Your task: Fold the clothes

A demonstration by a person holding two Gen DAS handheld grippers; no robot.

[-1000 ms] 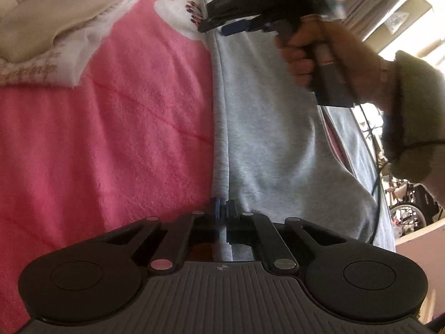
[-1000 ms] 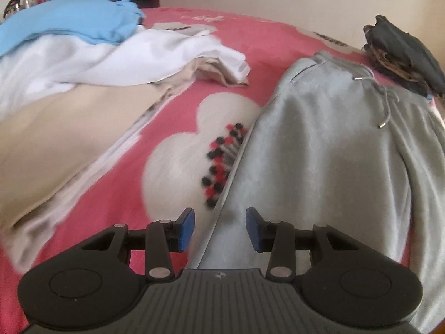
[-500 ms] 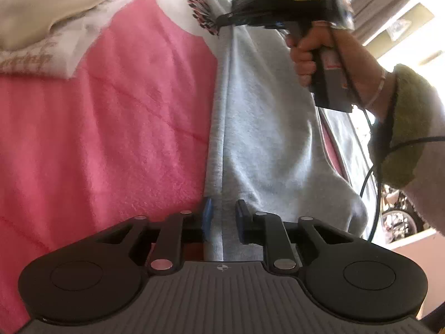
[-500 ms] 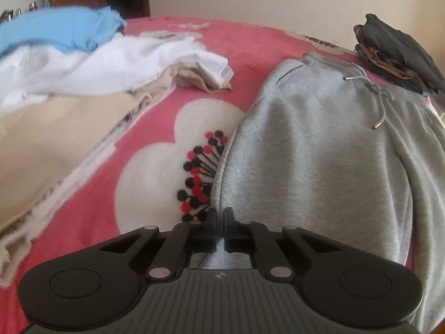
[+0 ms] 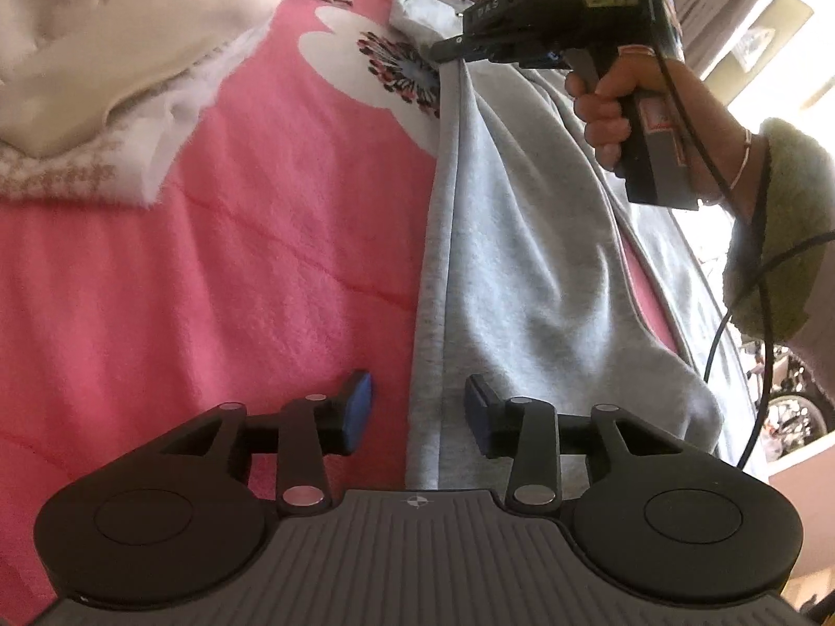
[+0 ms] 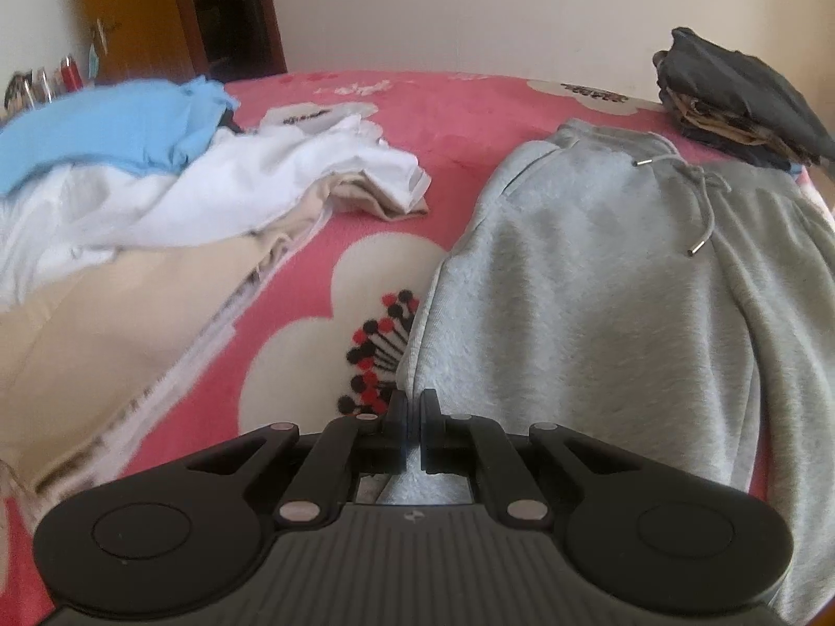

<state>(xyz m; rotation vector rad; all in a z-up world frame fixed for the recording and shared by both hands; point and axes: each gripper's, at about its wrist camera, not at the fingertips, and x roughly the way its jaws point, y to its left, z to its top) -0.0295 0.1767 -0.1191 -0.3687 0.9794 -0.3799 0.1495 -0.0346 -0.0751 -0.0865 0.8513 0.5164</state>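
The grey sweatpants [image 6: 616, 302] are lying flat on the pink blanket [image 5: 209, 287], waistband and drawstring [image 6: 699, 208] at the far end from the right gripper [image 6: 413, 417]. That gripper's fingers are pressing together on the garment's left edge. The left gripper [image 5: 417, 409] is standing with fingers apart, straddling the same edge nearer the leg end. Lettering on the right gripper's body is showing, possibly "DAS", too blurred to confirm. White, beige and blue clothes [image 6: 156, 198] are lying left; dark folded garments [image 6: 741, 99] far right.
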